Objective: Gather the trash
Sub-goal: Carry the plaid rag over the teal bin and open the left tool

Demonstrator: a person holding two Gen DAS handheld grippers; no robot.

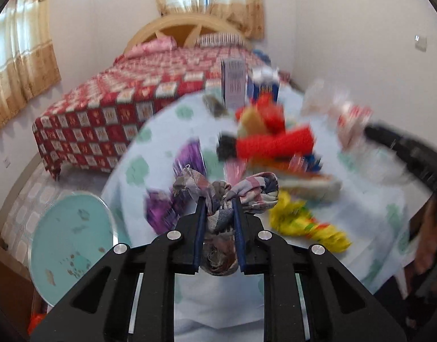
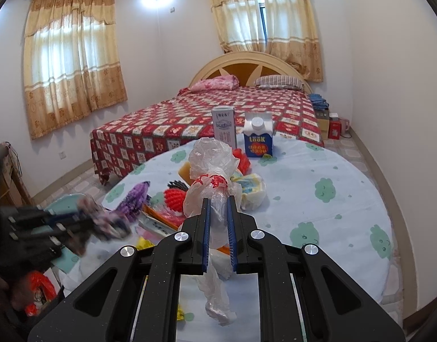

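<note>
- Centrally, low in frame, the left gripper [image 1: 219, 199] clamps a crumpled plaid rag [image 1: 224, 191].
- Likewise, the right gripper [image 2: 218, 199] pinches a clear plastic bag [image 2: 209, 168] above the round table [image 2: 318, 199].

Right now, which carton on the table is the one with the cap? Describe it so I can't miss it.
On the round table with the green-patterned cloth, look to the far edge nearest the bed. Two cartons stand there; yours is the short blue carton on the right, with a white screw cap, beside the taller grey-white carton.

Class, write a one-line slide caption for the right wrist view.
Right gripper clamps a clear plastic bag above the cluttered round table, two cartons standing behind.
</note>
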